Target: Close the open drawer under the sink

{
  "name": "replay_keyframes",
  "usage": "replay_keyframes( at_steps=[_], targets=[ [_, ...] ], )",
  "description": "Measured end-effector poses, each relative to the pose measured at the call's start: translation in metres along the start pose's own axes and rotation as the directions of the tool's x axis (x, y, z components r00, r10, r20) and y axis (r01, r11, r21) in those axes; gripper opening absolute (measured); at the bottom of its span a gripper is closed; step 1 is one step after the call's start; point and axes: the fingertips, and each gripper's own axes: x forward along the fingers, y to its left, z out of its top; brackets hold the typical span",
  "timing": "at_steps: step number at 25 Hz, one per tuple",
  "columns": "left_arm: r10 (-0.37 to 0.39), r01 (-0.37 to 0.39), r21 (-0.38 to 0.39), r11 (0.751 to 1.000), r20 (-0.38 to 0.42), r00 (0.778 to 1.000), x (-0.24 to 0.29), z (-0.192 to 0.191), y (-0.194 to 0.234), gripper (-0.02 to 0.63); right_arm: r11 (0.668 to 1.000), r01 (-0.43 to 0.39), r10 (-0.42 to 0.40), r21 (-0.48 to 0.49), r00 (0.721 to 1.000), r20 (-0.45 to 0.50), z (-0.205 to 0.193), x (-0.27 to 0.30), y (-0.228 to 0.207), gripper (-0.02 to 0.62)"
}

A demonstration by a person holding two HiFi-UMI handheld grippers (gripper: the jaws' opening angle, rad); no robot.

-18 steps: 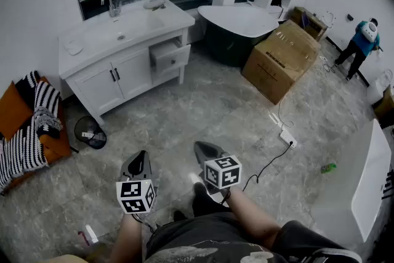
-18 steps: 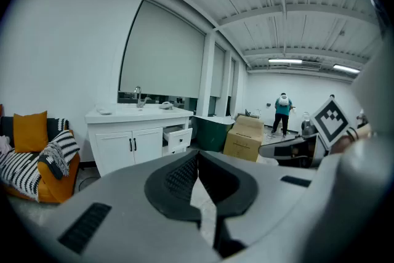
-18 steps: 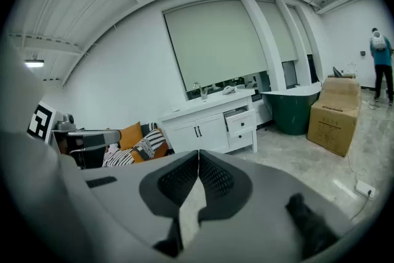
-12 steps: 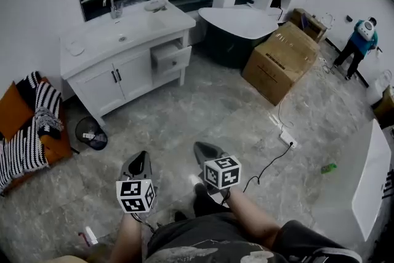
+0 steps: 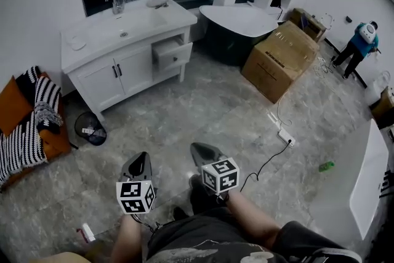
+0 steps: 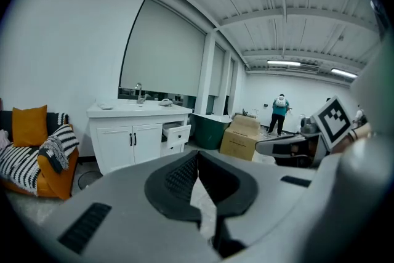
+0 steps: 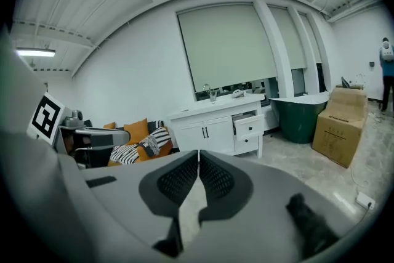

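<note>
- The left gripper (image 5: 140, 160) has its jaws closed tip to tip with nothing between them; its own view shows the dark pads (image 6: 178, 177) meeting at the front
- The right gripper (image 5: 199, 149) is closed too and empty, its ribbed pads (image 7: 177, 178) pressed together
- Both grippers hang low in front of the person, side by side over the grey marble floor (image 5: 184, 114), tilted a little downward and well apart from the vanity
- The open drawer (image 5: 172, 55) is the upper one on the right side of the white vanity (image 5: 104, 86), below the countertop; it juts out past the cabinet front, and the drawer under it sits flush
- In the left gripper view the drawer (image 6: 177, 132) shows pulled out beside the two cabinet doors; in the right gripper view it (image 7: 249, 126) stands out the same way
- A faucet (image 5: 112, 2) rises at the back of the sink (image 5: 125, 32)
- A dark bathtub (image 5: 237, 28) stands just right of the vanity, with a large cardboard box (image 5: 280, 58) beside it
- Left of the vanity a black wastebasket (image 5: 89, 130) sits on the floor near an orange sofa (image 5: 52, 145) draped with a striped blanket (image 5: 21, 151)
- A white power strip (image 5: 284, 135) lies on the floor with a black cable running off it
- A person in a teal top (image 5: 362, 40) stands far off at the right
</note>
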Motion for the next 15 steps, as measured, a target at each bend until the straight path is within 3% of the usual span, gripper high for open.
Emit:
replay_keyframes(
  at_steps=[7, 12, 15],
  targets=[
    [-0.01, 0.009, -0.012, 1.0, -0.025, 1.0, 0.025, -0.009, -0.004, 0.015, 0.996, 0.075, -0.075, 0.054, 0.997, 0.002, -0.007, 0.003, -0.046, 0.028],
    [0.002, -0.001, 0.028, 1.0, -0.028, 1.0, 0.056, 0.008, -0.004, 0.015, 0.993, 0.088, -0.087, 0.083, 0.996, -0.025, -0.005, 0.03, -0.086, 0.028],
    [0.017, -0.017, 0.014, 1.0, -0.036, 0.999, 0.088, 0.021, 0.003, 0.015, 0.991, 0.09, -0.087, 0.099, 0.996, -0.036, 0.006, 0.054, -0.113, 0.028]
  ],
)
